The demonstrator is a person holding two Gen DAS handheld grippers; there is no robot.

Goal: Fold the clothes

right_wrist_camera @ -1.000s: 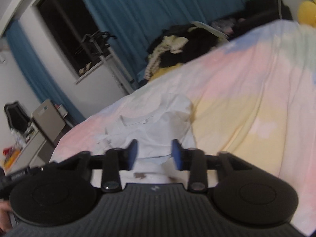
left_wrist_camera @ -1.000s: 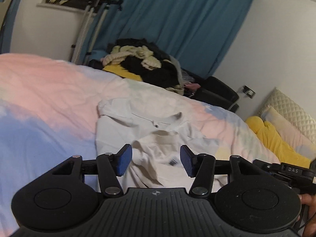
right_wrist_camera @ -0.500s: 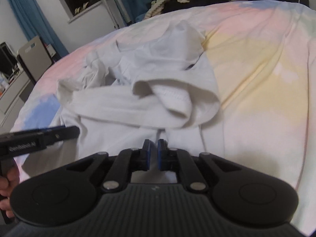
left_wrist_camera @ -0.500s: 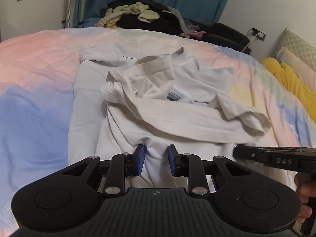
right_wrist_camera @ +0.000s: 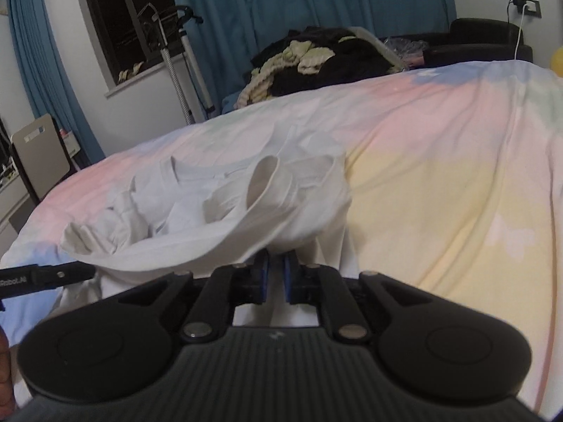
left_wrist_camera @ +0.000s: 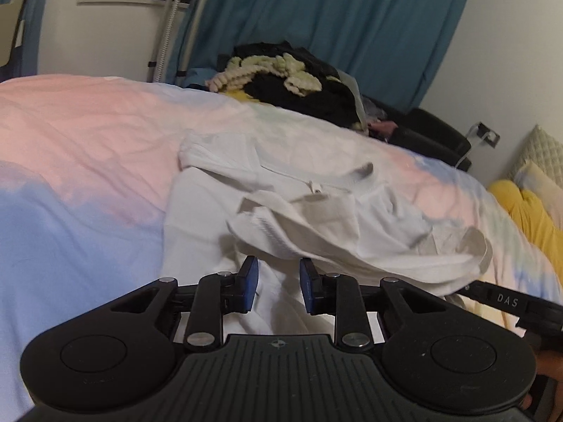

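Note:
A white shirt (left_wrist_camera: 316, 218) lies crumpled on the pastel bedspread (left_wrist_camera: 88, 140), collar toward the far side. My left gripper (left_wrist_camera: 278, 283) is at its near edge, its blue pads closed on a bunch of the white cloth. In the right wrist view the shirt (right_wrist_camera: 218, 239) rises in a loose fold straight from my right gripper (right_wrist_camera: 275, 274). Those jaws are opening slightly, with cloth still pinched between the pads. My right gripper's black finger (left_wrist_camera: 492, 293) shows under the fold at the right of the left wrist view.
A heap of dark and cream clothes (left_wrist_camera: 292, 81) sits beyond the bed's far edge, before blue curtains. A yellow pillow (left_wrist_camera: 535, 218) lies at the right. A metal stand (right_wrist_camera: 176, 70) and a chair (right_wrist_camera: 38, 154) stand by the window on the left.
Both grippers came down from above the shirt to its near edge and their jaws narrowed onto the cloth. The near part of the shirt now stands up in a fold.

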